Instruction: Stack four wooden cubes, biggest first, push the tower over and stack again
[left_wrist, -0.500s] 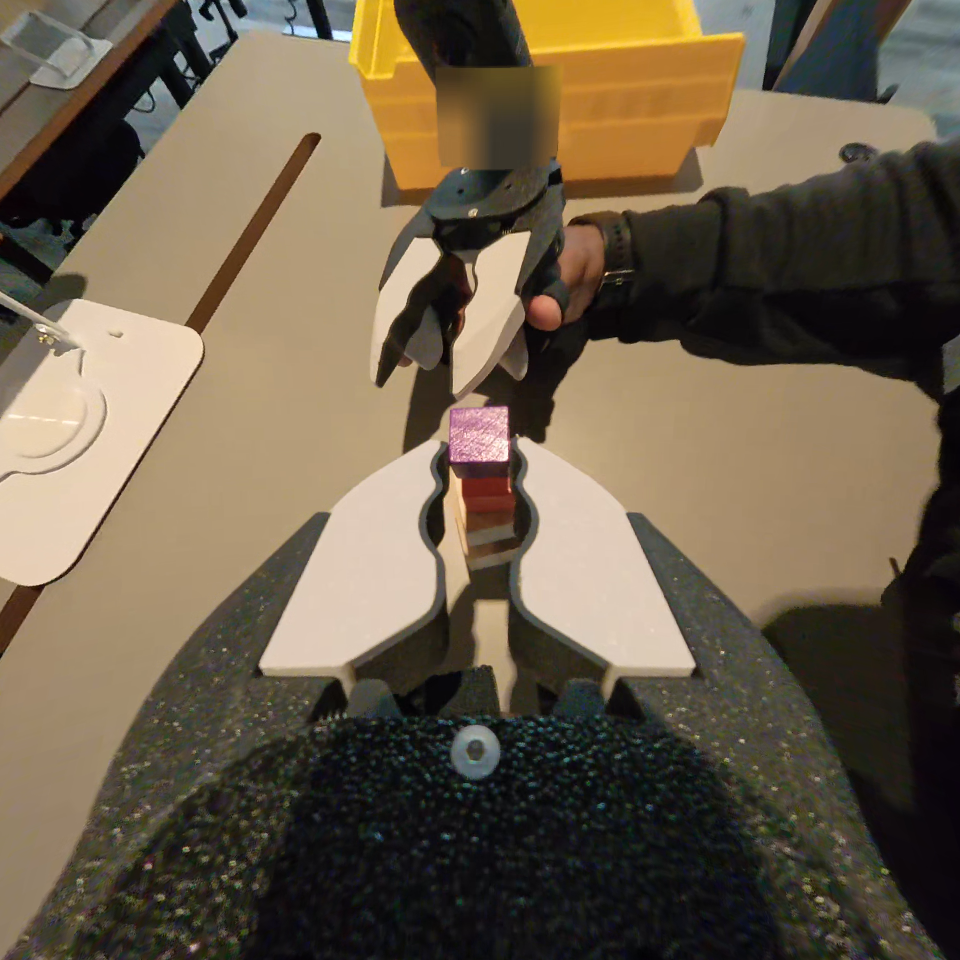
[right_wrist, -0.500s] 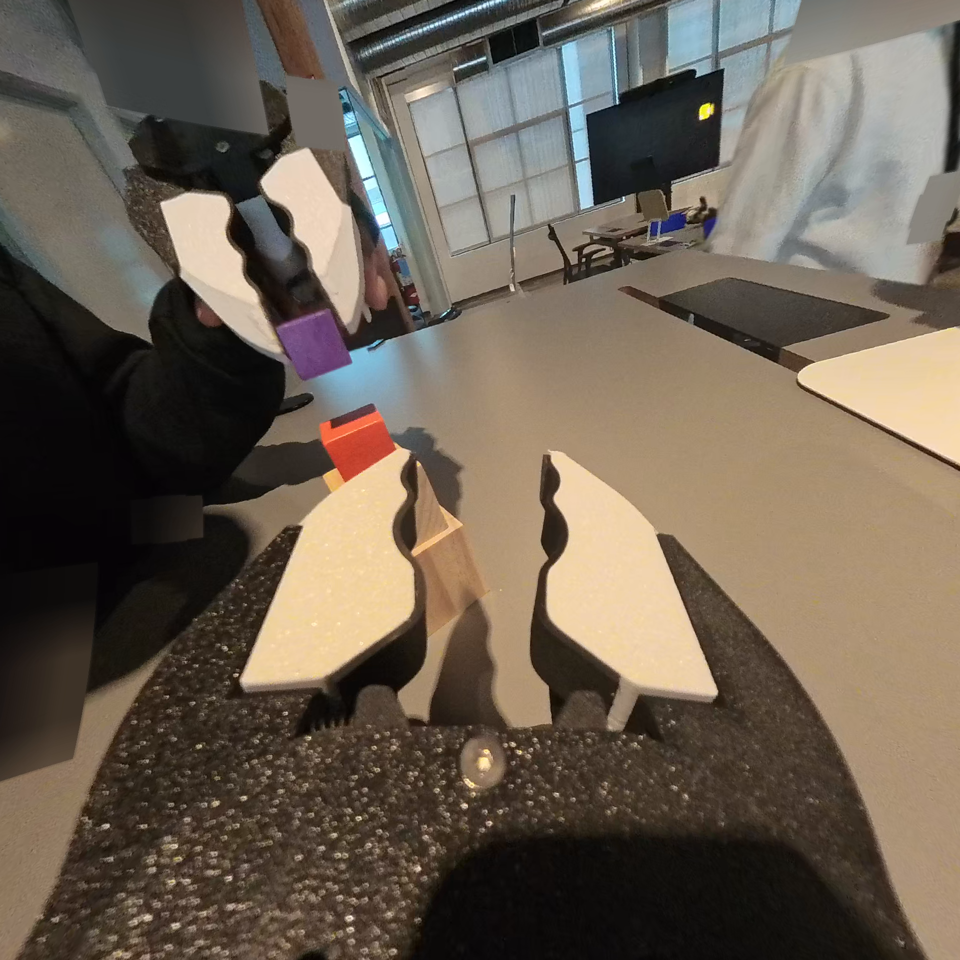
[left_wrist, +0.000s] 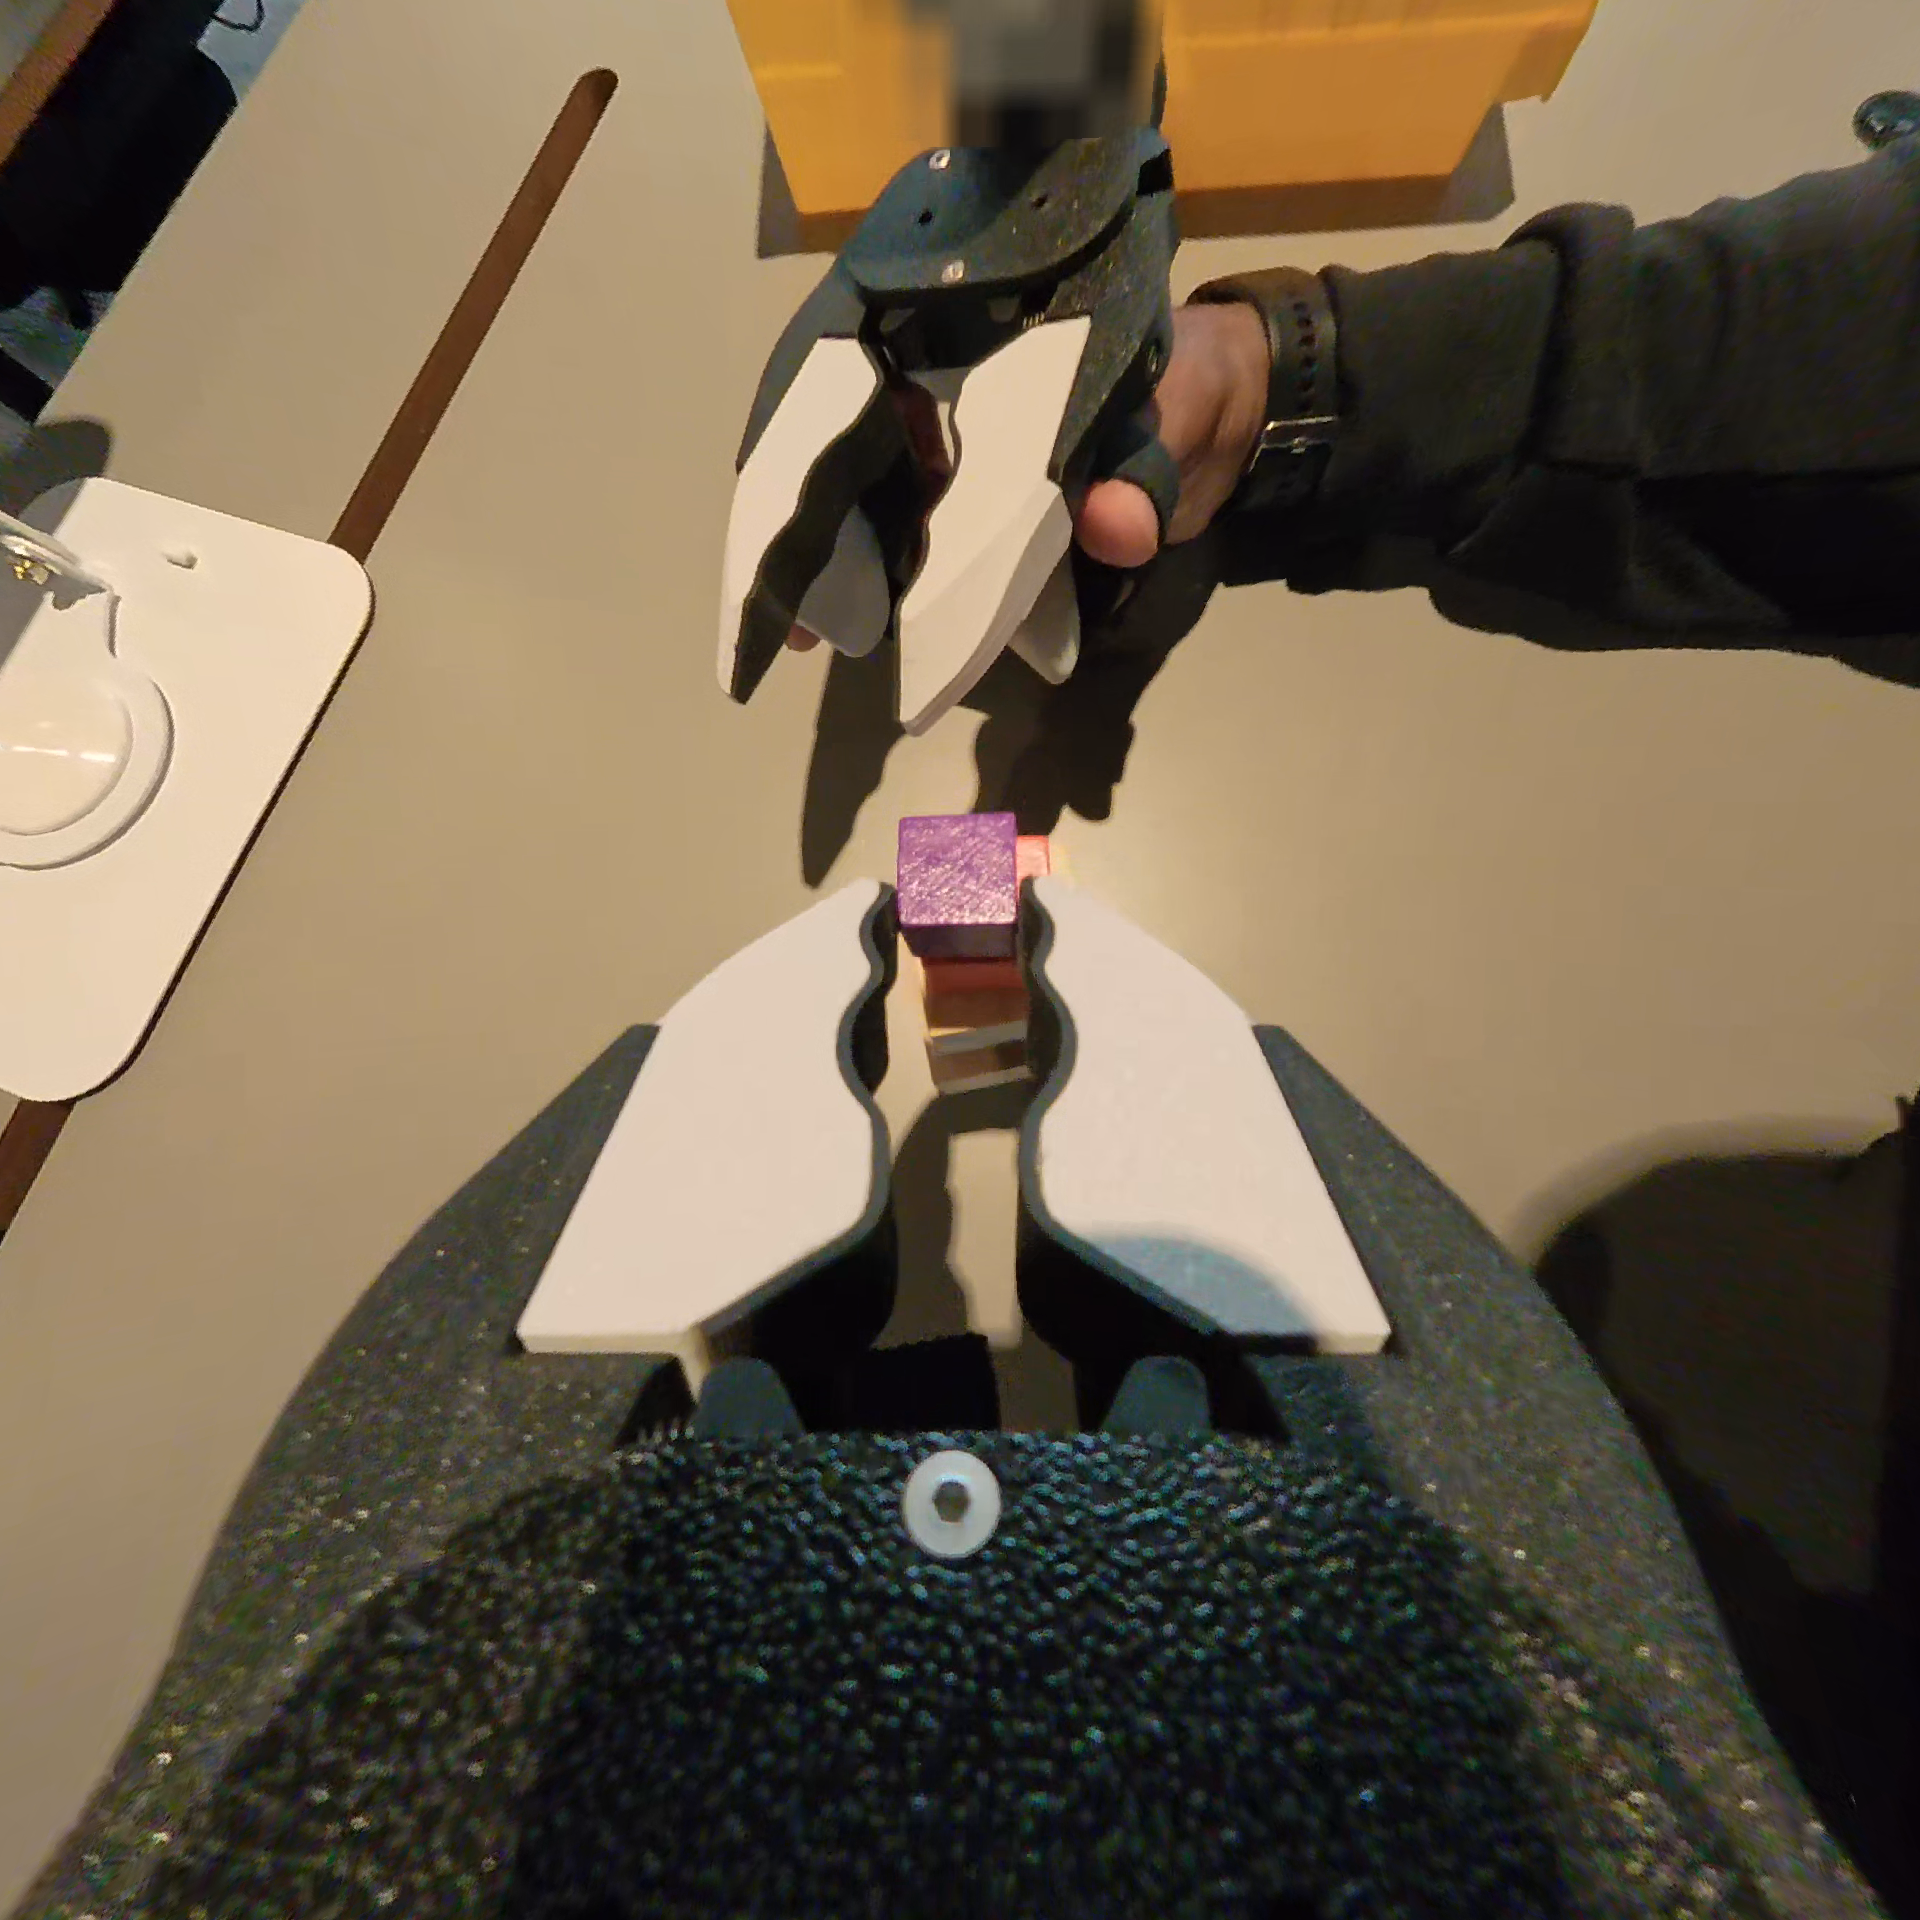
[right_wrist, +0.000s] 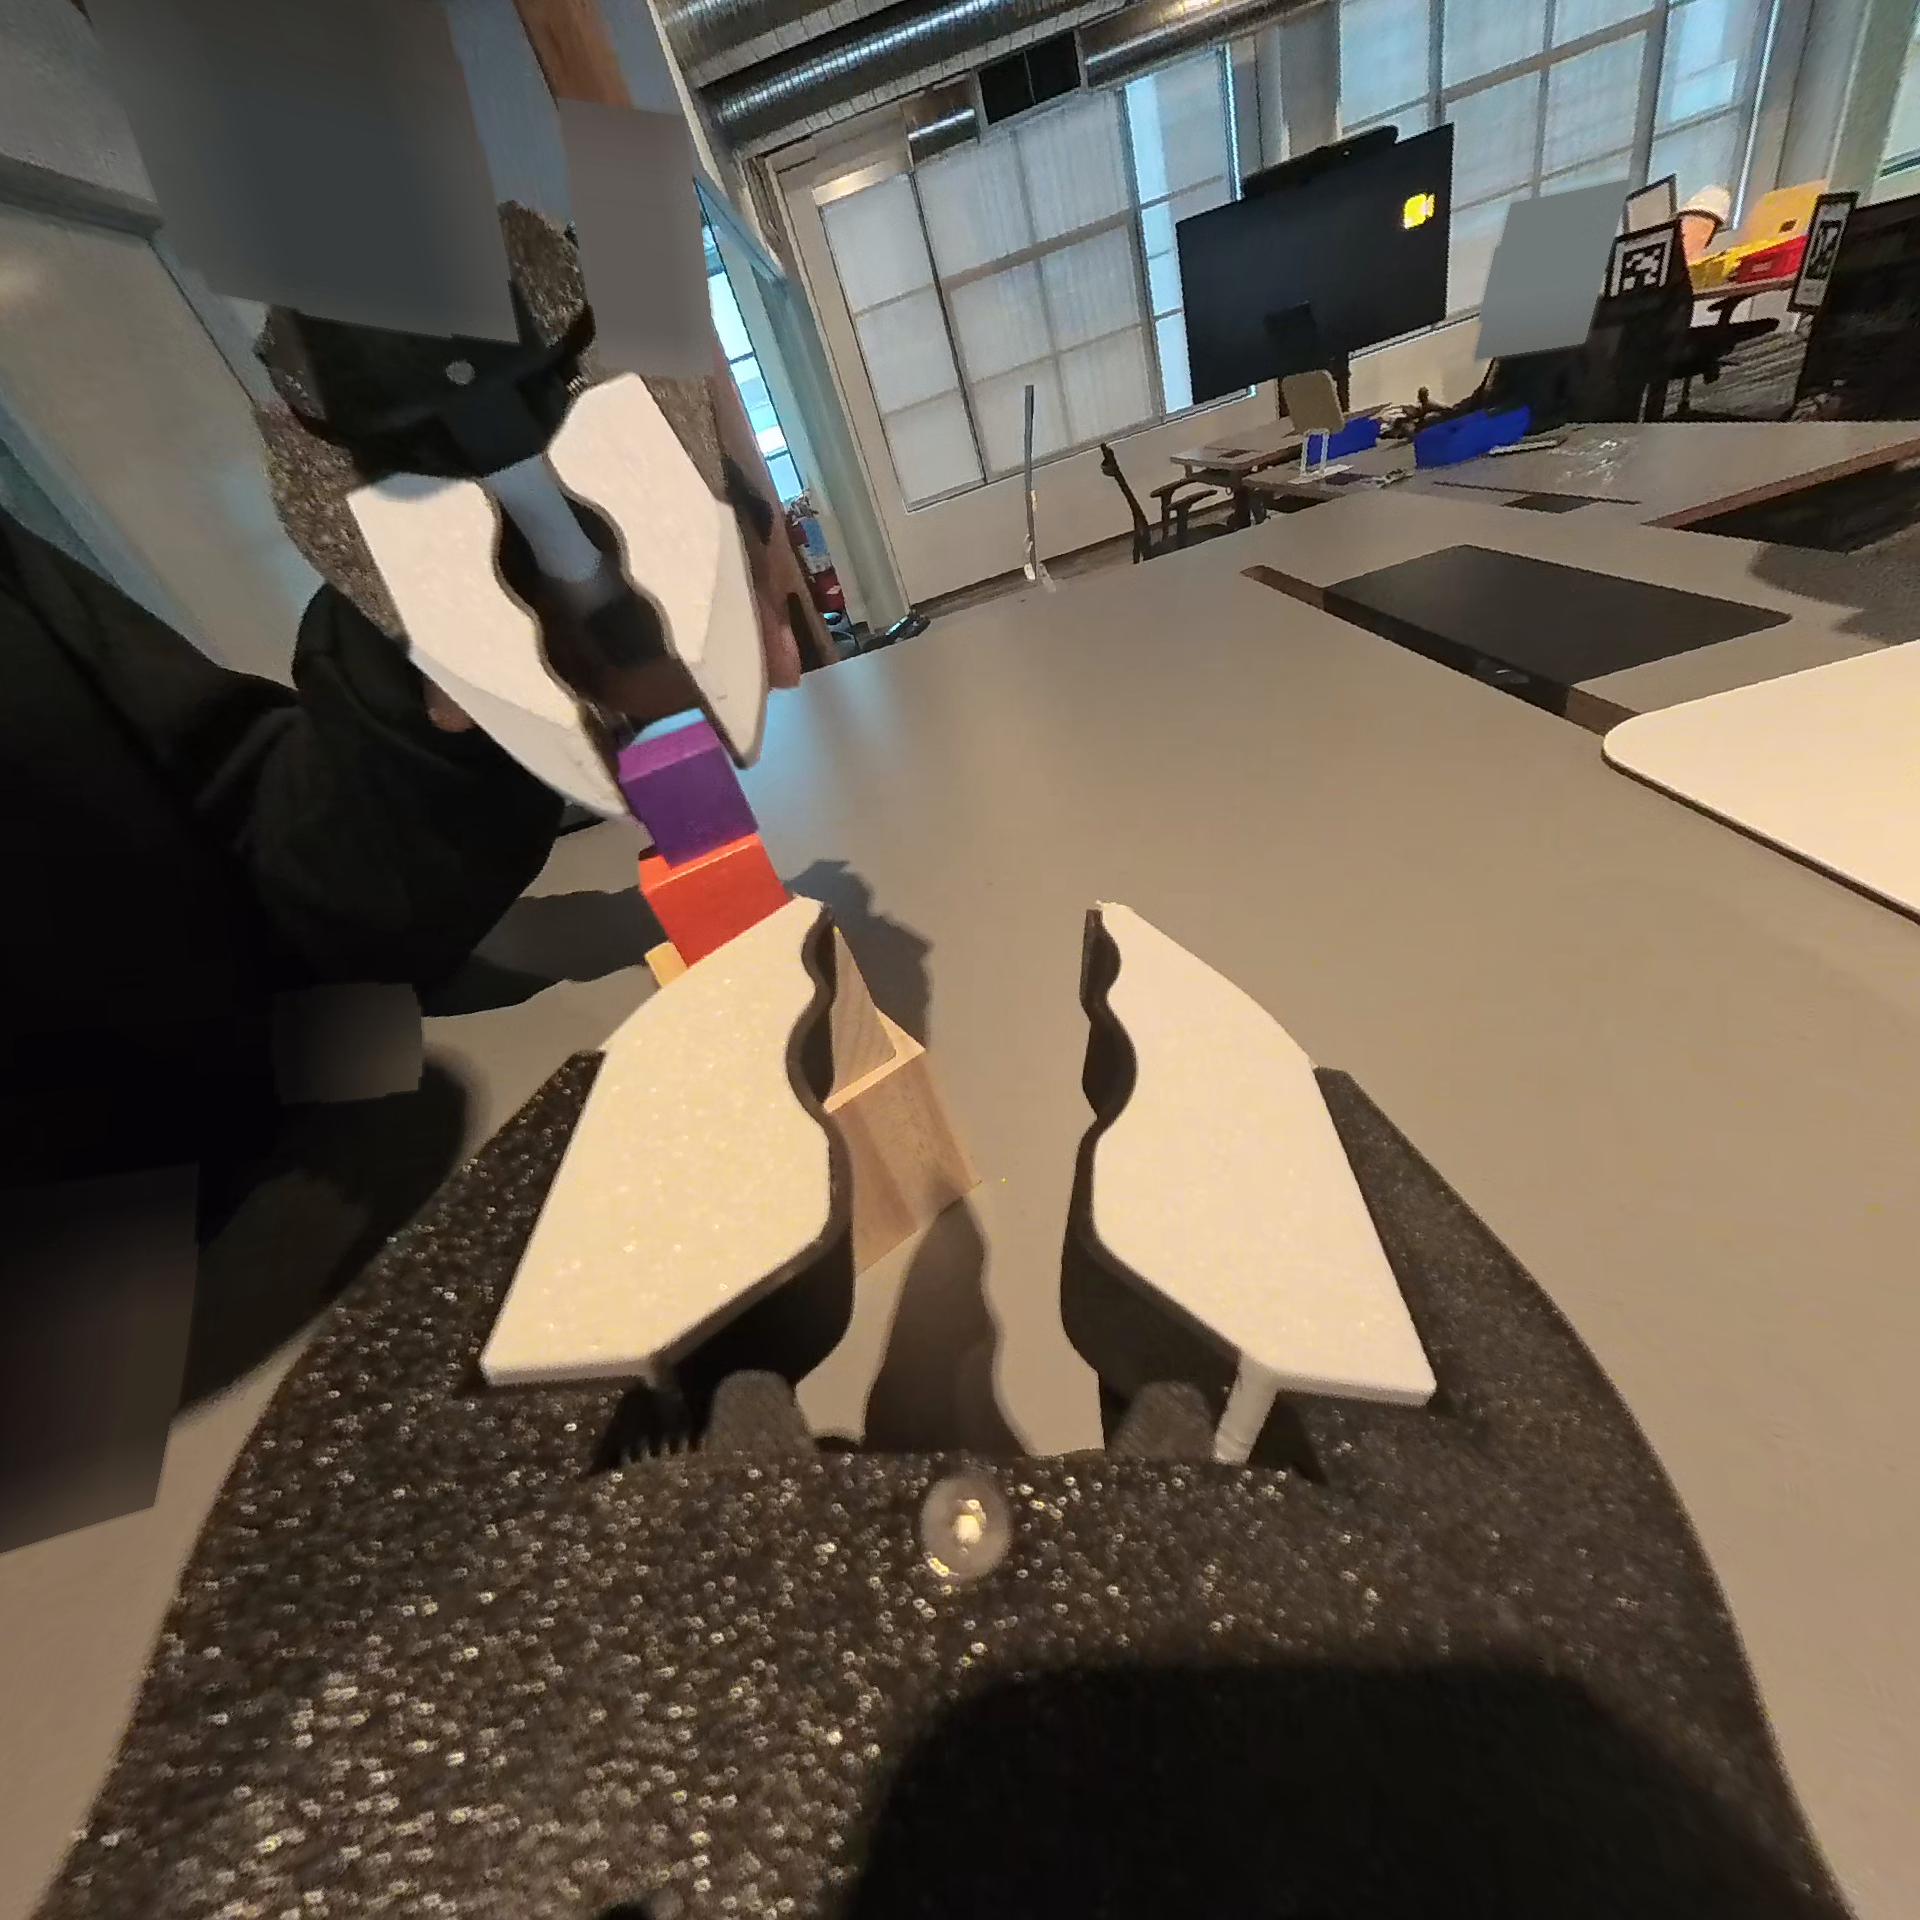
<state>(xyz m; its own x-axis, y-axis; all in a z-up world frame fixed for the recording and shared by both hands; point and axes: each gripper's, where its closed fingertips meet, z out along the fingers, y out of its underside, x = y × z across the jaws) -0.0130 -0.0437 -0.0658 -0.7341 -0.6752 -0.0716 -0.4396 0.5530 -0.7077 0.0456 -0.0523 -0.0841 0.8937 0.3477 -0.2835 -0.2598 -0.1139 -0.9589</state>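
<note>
Each gripper (left_wrist: 956, 914) has a speckled black foam-like body and white wavy-edged fingers (left_wrist: 748, 1122), one pale screw (left_wrist: 951, 1504) behind the jaws. The person wears a dark sleeve (left_wrist: 1621, 416) (and black wristwatch (left_wrist: 1299, 384)).

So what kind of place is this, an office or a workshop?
Most likely an open office or lab: long grey tables, a big dark screen on a stand, tall windows, and a yellow bin on the work table.

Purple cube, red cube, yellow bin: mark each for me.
Purple cube (left_wrist: 956, 869), left wrist view, on its top face.
Red cube (right_wrist: 717, 902), right wrist view, on its front face.
Yellow bin (left_wrist: 1299, 114), left wrist view, on its front wall.
</note>
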